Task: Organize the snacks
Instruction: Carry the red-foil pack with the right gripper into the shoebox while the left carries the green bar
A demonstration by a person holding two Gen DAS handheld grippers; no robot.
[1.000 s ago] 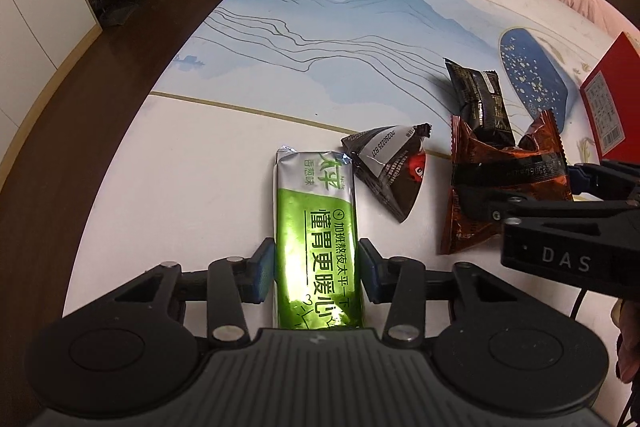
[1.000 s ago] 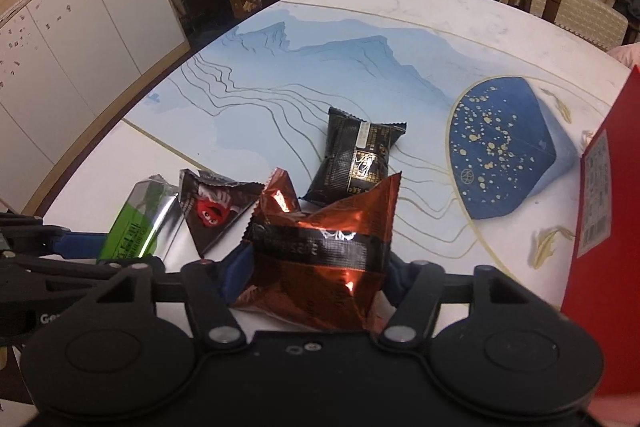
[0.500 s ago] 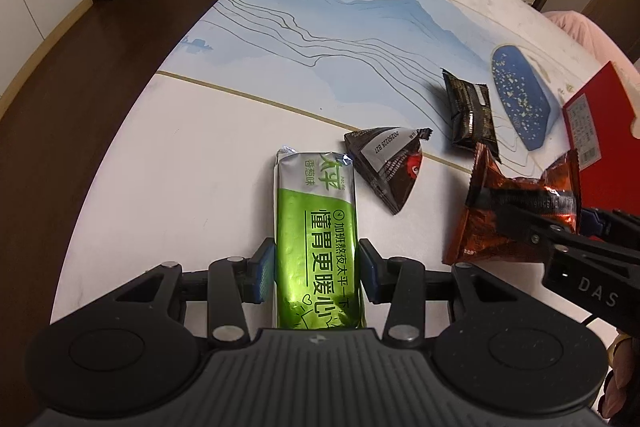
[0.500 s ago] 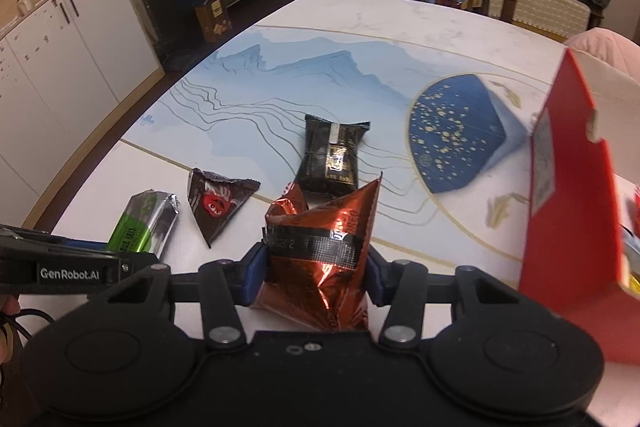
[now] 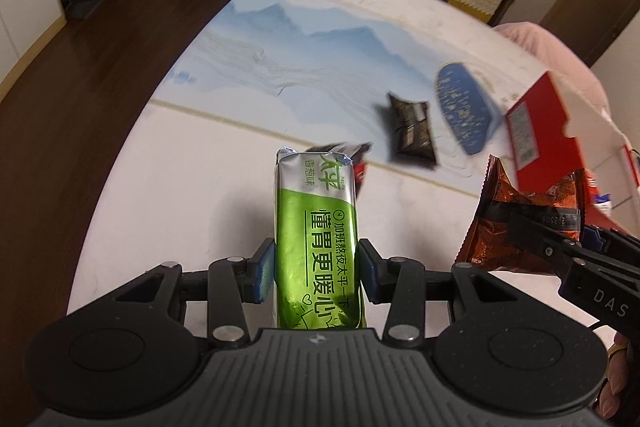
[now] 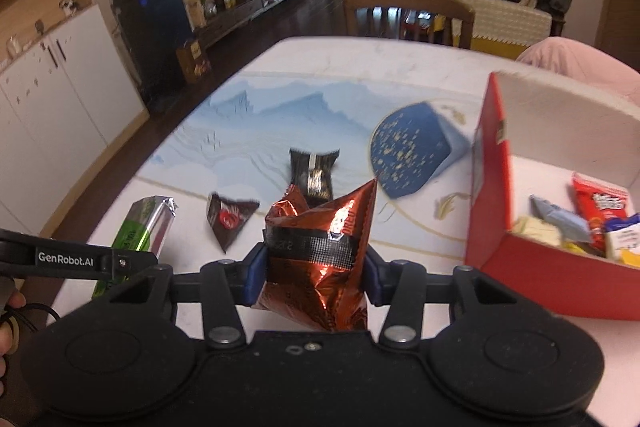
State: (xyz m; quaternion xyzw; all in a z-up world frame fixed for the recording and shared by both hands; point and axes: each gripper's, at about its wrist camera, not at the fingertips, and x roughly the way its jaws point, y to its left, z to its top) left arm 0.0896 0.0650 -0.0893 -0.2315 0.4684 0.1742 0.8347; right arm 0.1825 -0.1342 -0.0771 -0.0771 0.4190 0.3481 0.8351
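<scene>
Left wrist view shows your left claw (image 5: pixel 318 273) clamped on the green foil bar (image 5: pixel 318 247), its blue pads pressing both long sides and the bar lifted clear of the counter (image 5: pixel 192 163). Right wrist view shows your right claw (image 6: pixel 316 277), whose jaws have just been closing, gripping the crinkled orange-brown packet (image 6: pixel 320 255) in the air just left of the red box (image 6: pixel 492 211). Farther left of the red box, the black packet (image 6: pixel 314 175) and the dark triangular packet (image 6: pixel 228 219) lie on the counter.
</scene>
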